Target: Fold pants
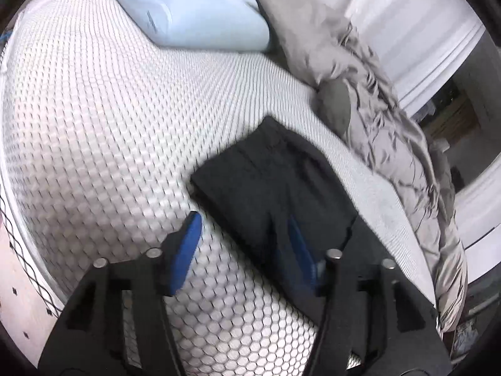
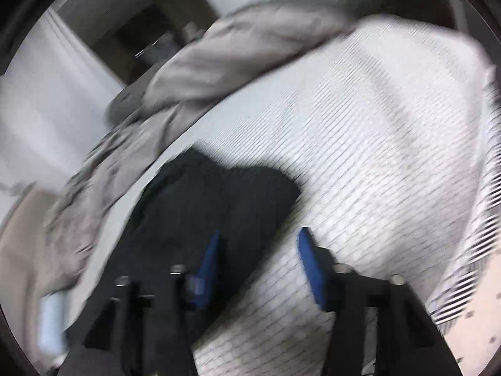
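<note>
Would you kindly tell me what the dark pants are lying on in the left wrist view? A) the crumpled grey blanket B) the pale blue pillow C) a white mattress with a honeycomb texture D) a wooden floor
C: the folded dark pants lie on the white honeycomb mattress, apart from the pale blue pillow and the grey blanket.

bed: mattress [image 1: 103, 131] with a white honeycomb-textured cover, filling most of the frame
pants [image 1: 272, 185]: dark, folded flat, centre right
pillow [image 1: 194, 9]: pale blue, upper centre
blanket [image 1: 369, 94]: grey, crumpled along the right edge of the bed
</note>
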{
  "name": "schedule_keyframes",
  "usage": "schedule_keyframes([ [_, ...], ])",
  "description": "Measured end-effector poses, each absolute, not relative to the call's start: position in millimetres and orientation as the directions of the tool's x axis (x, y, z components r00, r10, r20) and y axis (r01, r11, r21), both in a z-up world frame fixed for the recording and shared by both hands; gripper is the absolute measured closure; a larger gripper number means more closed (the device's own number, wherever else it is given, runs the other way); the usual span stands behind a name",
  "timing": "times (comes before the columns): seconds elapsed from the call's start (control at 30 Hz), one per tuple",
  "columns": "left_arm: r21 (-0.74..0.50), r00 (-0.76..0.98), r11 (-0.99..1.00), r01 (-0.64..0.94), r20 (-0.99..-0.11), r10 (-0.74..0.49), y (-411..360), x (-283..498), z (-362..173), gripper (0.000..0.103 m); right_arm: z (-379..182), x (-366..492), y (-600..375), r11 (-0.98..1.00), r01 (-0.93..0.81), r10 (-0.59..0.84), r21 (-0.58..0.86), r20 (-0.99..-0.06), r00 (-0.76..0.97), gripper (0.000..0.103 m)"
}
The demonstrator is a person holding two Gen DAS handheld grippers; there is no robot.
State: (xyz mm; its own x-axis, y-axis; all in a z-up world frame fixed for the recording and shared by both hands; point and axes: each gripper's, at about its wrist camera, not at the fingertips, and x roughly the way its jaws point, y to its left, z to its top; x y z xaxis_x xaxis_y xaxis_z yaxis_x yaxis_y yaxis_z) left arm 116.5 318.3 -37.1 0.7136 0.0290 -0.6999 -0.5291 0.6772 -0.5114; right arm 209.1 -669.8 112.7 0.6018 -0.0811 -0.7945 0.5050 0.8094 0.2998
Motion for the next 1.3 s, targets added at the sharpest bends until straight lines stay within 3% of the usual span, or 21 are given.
schedule_keyframes([
  [0.03,-0.506,0.715,0.685,-0.524,-0.698,0.032,321.7,118.3,-31.3,0.044,114.2,210.4,-670.9,0.813,0.509,-0.097,0.285,-0.794,0.600,0.044],
  [0.07,-0.502,0.724,0.695,-0.515,-0.688,0.039,324.5,119.1,-24.6,0.030,115.7,212.7,-669.1,0.817,0.511,-0.113,0.268,-0.795,0.596,0.033],
  [0.17,-0.504,0.769,0.733,-0.457,-0.637,0.042,328.2,128.3,-6.2,0.003,123.8,217.0,-650.1,0.852,0.486,-0.173,0.194,-0.772,0.611,0.005],
  [0.23,-0.497,0.778,0.769,-0.401,-0.628,0.000,324.1,149.5,2.3,0.001,130.3,224.5,-629.2,0.888,0.433,-0.173,0.156,-0.758,0.628,0.004],
  [0.33,-0.447,0.718,0.820,-0.358,-0.693,-0.064,314.5,191.1,-2.7,0.001,134.6,236.9,-602.2,0.919,0.354,-0.108,0.176,-0.750,0.653,0.004],
  [0.47,-0.286,0.585,0.875,-0.392,-0.811,-0.003,307.9,243.6,-20.8,0.003,135.0,258.1,-576.0,0.938,0.290,-0.054,0.191,-0.746,0.664,0.004],
  [0.5,-0.237,0.544,0.882,-0.407,-0.839,0.026,306.9,253.6,-25.7,0.006,135.5,264.8,-569.1,0.944,0.272,-0.046,0.186,-0.744,0.667,0.004],
  [0.57,-0.153,0.502,0.887,-0.436,-0.859,0.098,305.4,264.2,-30.4,0.037,135.4,274.4,-559.9,0.956,0.238,-0.034,0.172,-0.740,0.672,0.004],
  [0.6,-0.130,0.498,0.884,-0.449,-0.858,0.127,304.8,264.5,-30.5,0.047,135.0,277.0,-556.3,0.960,0.225,-0.031,0.165,-0.739,0.673,0.004],
  [0.67,-0.125,0.533,0.884,-0.451,-0.832,0.154,303.5,260.7,-24.8,0.091,132.3,280.2,-548.9,0.967,0.206,-0.027,0.152,-0.741,0.671,0.004],
  [0.7,-0.151,0.563,0.893,-0.424,-0.816,0.129,303.6,259.0,-21.0,0.103,131.0,281.3,-546.3,0.967,0.204,-0.021,0.154,-0.747,0.665,0.004],
  [0.83,-0.161,0.642,0.898,-0.409,-0.750,0.158,300.2,243.1,3.3,0.103,130.2,289.1,-544.8,0.953,0.218,0.015,0.210,-0.751,0.660,0.004],
  [1.0,-0.210,0.680,0.889,-0.408,-0.719,0.142,303.1,238.7,22.1,0.103,135.0,281.1,-540.7,0.945,0.226,0.022,0.236,-0.737,0.675,0.003],
  [1.1,-0.201,0.680,0.866,-0.457,-0.707,0.195,308.9,252.7,24.9,0.103,133.1,282.0,-541.2,0.932,0.242,0.036,0.268,-0.736,0.676,0.004],
  [1.17,-0.129,0.630,0.844,-0.520,-0.726,0.276,316.3,263.1,12.4,0.103,132.8,283.2,-542.2,0.927,0.248,0.043,0.281,-0.737,0.675,0.004],
  [1.3,-0.161,0.550,0.812,-0.562,-0.805,0.220,323.8,275.8,-9.6,0.103,134.6,278.6,-552.1,0.925,0.253,0.041,0.284,-0.736,0.676,0.004],
])
